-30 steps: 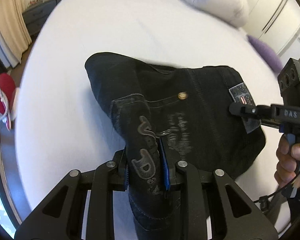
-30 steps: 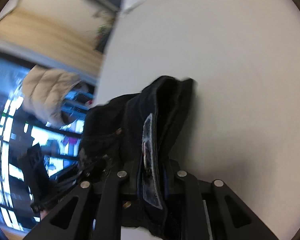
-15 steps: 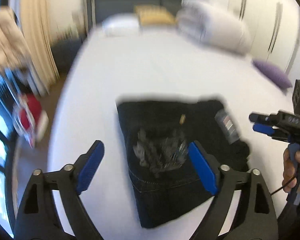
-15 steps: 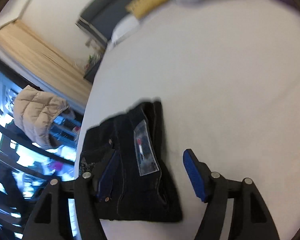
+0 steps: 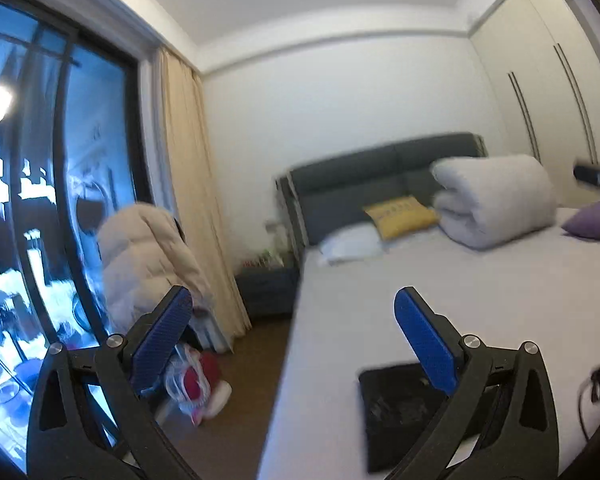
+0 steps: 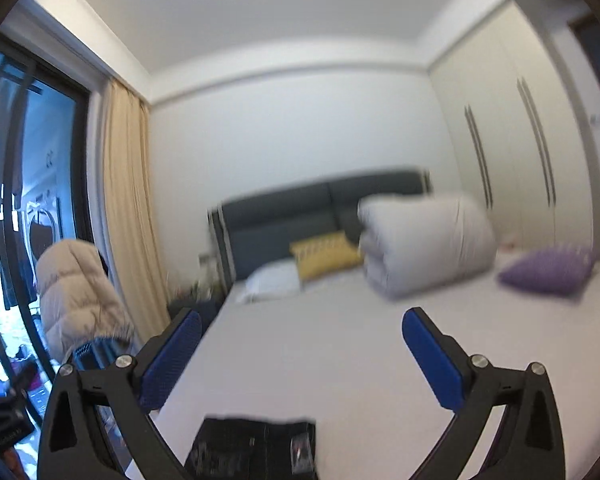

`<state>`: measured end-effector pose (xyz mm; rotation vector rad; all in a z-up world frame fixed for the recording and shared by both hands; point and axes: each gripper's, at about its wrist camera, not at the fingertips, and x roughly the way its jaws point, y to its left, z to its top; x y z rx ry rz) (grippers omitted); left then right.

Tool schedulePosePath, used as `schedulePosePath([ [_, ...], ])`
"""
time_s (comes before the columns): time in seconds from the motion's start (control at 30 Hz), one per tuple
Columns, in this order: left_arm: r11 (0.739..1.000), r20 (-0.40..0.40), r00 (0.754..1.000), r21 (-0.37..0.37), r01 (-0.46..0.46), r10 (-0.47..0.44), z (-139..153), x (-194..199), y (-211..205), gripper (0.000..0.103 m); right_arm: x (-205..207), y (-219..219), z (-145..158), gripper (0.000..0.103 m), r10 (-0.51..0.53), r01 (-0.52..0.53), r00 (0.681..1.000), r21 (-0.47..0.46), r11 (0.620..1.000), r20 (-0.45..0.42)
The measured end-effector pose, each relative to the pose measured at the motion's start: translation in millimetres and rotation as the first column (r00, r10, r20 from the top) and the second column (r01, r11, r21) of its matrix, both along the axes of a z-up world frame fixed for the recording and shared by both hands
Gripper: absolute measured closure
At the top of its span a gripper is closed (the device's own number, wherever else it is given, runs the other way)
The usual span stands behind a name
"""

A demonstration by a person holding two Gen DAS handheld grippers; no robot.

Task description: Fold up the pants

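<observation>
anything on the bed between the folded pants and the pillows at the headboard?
Nothing: in the right wrist view only bare white sheet runs from the folded pants to the yellow pillow and white pillow.

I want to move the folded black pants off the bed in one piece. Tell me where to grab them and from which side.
Grip the folded black pants at the thick edge nearest the cameras, coming in low from the foot of the bed. They lie flat as a compact rectangle, so a stacked edge probably keeps the layers together. Both the left claw and the right claw stand open and empty.
</observation>
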<state>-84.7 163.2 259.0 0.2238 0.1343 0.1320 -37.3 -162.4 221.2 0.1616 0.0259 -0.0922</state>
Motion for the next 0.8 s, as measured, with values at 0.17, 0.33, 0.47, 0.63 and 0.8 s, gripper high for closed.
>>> schedulePosePath([
  [0.17, 0.994, -0.086, 0.996, -0.103, 0.024, -0.033, 18.0, -19.6, 7.8, 0.0, -52.2, 6.2, 35.2, 0.0, -0.018, 0.024, 0.992, -0.041, 0.999, 0.123],
  [0.33, 0.989, -0.183, 0.982, -0.148, 0.015, -0.042, 17.3, -16.5, -0.6, 0.0, -58.2, 13.4, 45.5, 0.0, -0.012, 0.016, 0.999, -0.082, 0.996, 0.053],
  [0.47, 0.981, -0.304, 0.951, -0.193, 0.004, -0.063, -1.1, 15.9, 2.1, 0.0, -47.8, 8.2, 26.2, 0.0, -0.006, 0.004, 0.998, -0.027, 1.0, -0.068],
  [0.63, 0.971, -0.408, 0.91, -0.236, -0.028, -0.073, -38.3, 52.9, -1.8, 0.0, -26.0, 7.7, -4.9, 0.0, -0.029, 0.023, 0.971, -0.025, 0.999, -0.237],
  [0.8, 0.967, -0.477, 0.877, -0.247, -0.067, -0.061, -67.6, 70.8, 1.7, 0.0, -15.1, 12.3, -36.3, 0.0, -0.028, 0.018, 0.933, -0.031, 0.999, -0.359],
])
